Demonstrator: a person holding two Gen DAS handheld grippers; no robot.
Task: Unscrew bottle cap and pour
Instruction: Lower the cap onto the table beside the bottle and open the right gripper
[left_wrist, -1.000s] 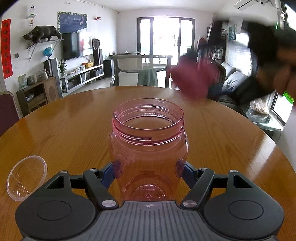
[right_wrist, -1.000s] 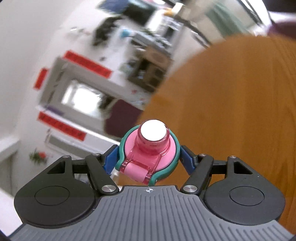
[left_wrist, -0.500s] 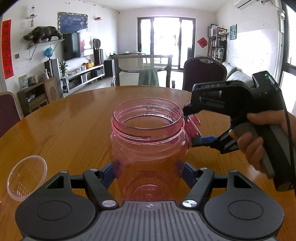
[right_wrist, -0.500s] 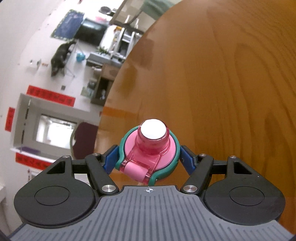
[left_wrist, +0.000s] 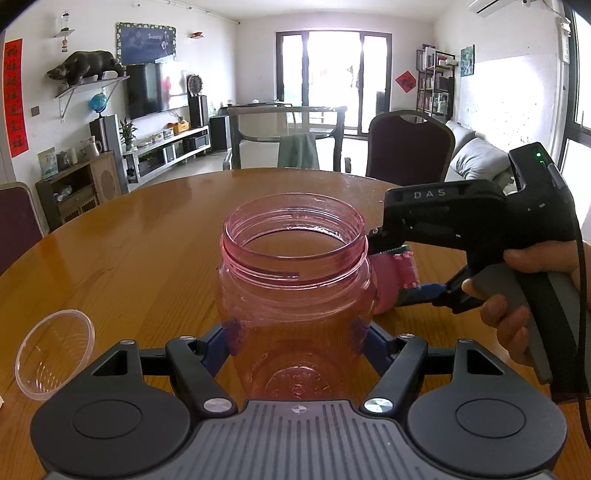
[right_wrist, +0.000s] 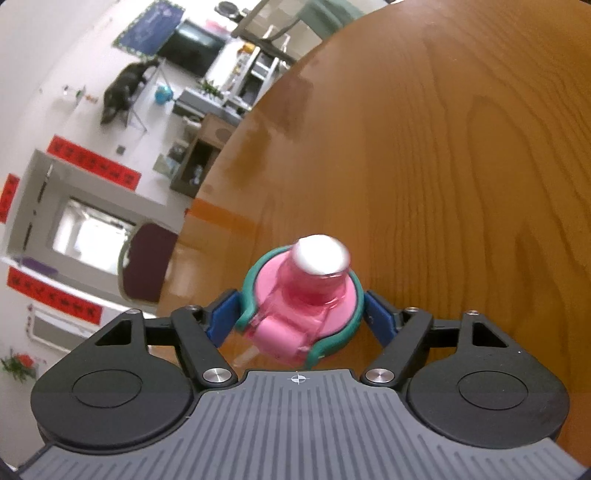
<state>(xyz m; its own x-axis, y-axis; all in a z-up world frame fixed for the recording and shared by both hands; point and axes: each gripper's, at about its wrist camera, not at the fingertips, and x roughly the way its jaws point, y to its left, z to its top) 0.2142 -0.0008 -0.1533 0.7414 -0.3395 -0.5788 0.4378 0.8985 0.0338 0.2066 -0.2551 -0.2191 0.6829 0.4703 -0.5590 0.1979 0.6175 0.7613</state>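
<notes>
Your left gripper (left_wrist: 295, 336) is clenched on the open pink bottle (left_wrist: 295, 280), upright on the table (left_wrist: 129, 258). Your right gripper (right_wrist: 299, 317) grasps the cap (right_wrist: 303, 306) just beside its neck.

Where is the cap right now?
The cap is off the bottle, clamped in the right gripper. In the left wrist view it sits just right of the bottle's neck, above the table.

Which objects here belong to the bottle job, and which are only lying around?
Job things:
- open transparent pink plastic bottle, held by left gripper
- pink cap with green rim, held by right gripper
- clear round plastic cup

Just around:
- round wooden table
- dark chair
</notes>
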